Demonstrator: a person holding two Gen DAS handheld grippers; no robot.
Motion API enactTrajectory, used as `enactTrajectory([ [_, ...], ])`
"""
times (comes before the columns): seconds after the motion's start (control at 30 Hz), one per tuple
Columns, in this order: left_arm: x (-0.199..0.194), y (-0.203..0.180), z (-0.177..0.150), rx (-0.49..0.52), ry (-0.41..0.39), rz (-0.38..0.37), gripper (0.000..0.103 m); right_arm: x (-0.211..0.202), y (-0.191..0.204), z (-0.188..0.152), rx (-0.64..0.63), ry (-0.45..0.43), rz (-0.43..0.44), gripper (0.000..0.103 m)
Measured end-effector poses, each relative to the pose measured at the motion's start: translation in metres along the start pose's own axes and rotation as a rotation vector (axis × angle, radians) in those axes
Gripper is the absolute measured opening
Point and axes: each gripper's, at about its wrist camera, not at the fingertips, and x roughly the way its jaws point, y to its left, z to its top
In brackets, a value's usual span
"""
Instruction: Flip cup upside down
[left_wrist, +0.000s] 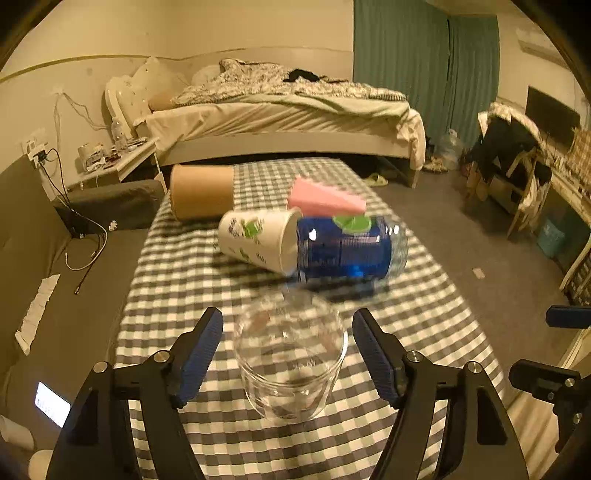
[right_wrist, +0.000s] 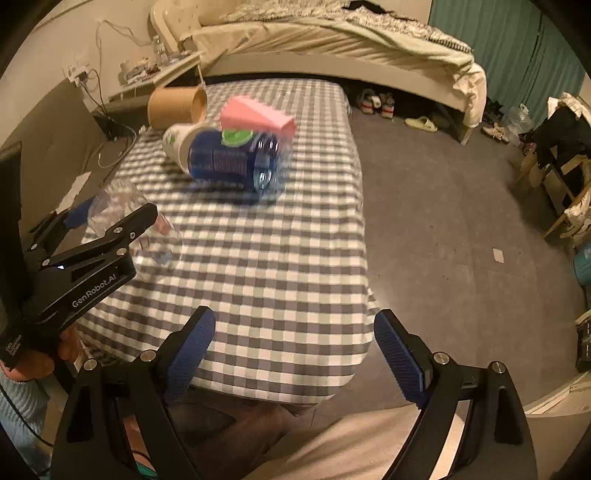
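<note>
A clear glass cup (left_wrist: 291, 354) lies tilted on the checkered tablecloth (left_wrist: 424, 295), between the fingers of my left gripper (left_wrist: 288, 350). The jaws stand wide open on either side of it, with gaps to the glass. In the right wrist view the same cup (right_wrist: 140, 225) shows at the table's left edge, partly hidden by the left gripper (right_wrist: 107, 218). My right gripper (right_wrist: 293, 354) is open and empty above the table's near edge.
Further back on the table lie a white paper cup (left_wrist: 255, 240), a blue-labelled bottle (left_wrist: 347, 247), a pink wedge-shaped block (left_wrist: 325, 201) and a brown cardboard tube (left_wrist: 201, 192). A bed (left_wrist: 280, 110) stands behind the table. Grey floor (right_wrist: 443, 221) lies to the right.
</note>
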Motion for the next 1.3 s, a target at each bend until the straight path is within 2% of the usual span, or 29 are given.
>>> enactTrajectory([
  [0.33, -0.082, 0.034, 0.032, -0.109, -0.089, -0.001, 0.076, -0.076, 0.016, 0.017, -0.011, -0.217, -0.027, 0.088],
  [0.5, -0.112, 0.058, 0.024, -0.167, -0.103, 0.048, 0.076, -0.102, 0.042, 0.019, -0.031, -0.327, 0.007, 0.088],
  [0.63, -0.125, 0.071, 0.008, -0.17, -0.123, 0.076, 0.076, -0.106, 0.066, 0.013, -0.056, -0.374, 0.036, 0.088],
  [0.77, -0.129, 0.073, -0.013, -0.124, -0.125, 0.082, 0.077, -0.089, 0.085, 0.002, -0.057, -0.373, 0.054, 0.088],
  [0.8, -0.128, 0.074, -0.017, -0.115, -0.123, 0.084, 0.08, -0.082, 0.089, -0.001, -0.052, -0.363, 0.053, 0.088],
  [0.87, -0.129, 0.075, -0.025, -0.106, -0.13, 0.094, 0.095, -0.071, 0.093, -0.006, -0.043, -0.348, 0.045, 0.091],
  [0.93, -0.129, 0.076, -0.032, -0.11, -0.131, 0.091, 0.095, -0.064, 0.094, -0.011, -0.034, -0.343, 0.034, 0.098],
  [1.0, -0.124, 0.08, -0.033, -0.131, -0.099, 0.104, 0.095, -0.059, 0.094, -0.015, -0.019, -0.335, 0.026, 0.103],
  [1.17, -0.122, 0.09, -0.036, -0.175, -0.09, 0.088, 0.095, -0.056, 0.083, -0.015, 0.014, -0.338, 0.004, 0.103],
  [1.3, -0.124, 0.091, -0.036, -0.167, -0.096, 0.116, 0.095, -0.054, 0.08, -0.015, 0.023, -0.341, -0.018, 0.103],
])
